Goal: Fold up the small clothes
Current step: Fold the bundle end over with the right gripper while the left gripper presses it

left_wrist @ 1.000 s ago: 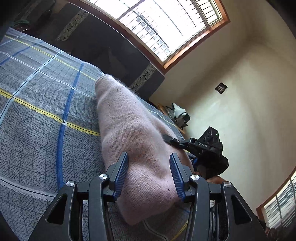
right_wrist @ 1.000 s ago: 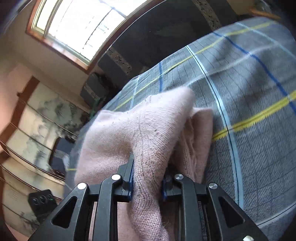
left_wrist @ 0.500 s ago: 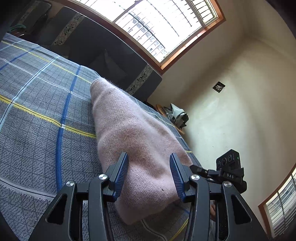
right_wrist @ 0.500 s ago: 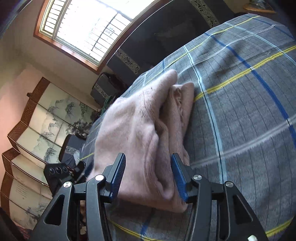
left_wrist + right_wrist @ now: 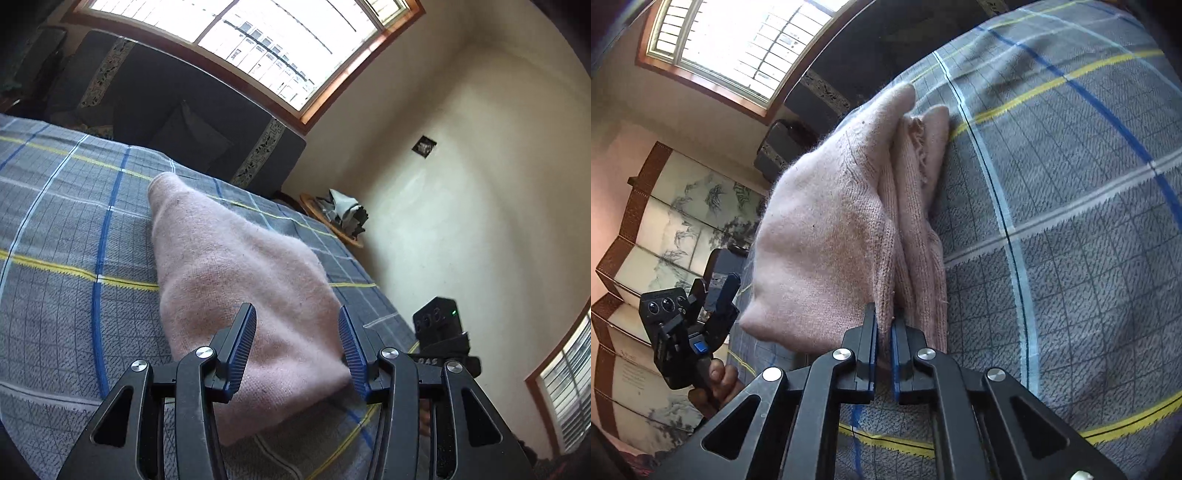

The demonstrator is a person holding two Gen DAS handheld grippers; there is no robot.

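Observation:
A folded pink knit garment [image 5: 236, 280] lies on the grey plaid bedspread [image 5: 74, 236]. My left gripper [image 5: 297, 350] is open, its blue pads on either side of the garment's near end, holding nothing. In the right wrist view the same garment [image 5: 831, 229] shows stacked folded layers. My right gripper [image 5: 883, 332] is shut on the near edge of the top layer. The left gripper, in a hand, also shows at the left of the right wrist view [image 5: 683, 325].
A dark sofa [image 5: 177, 110] stands under a large window beyond the bed. A round wooden side table [image 5: 332, 218] with crumpled items is by the wall. A folding painted screen [image 5: 657, 229] stands to the left. The bedspread [image 5: 1071, 221] stretches right.
My right gripper opened half a second ago and has now shut again on the garment's near edge. My left gripper stayed open and drew back slightly.

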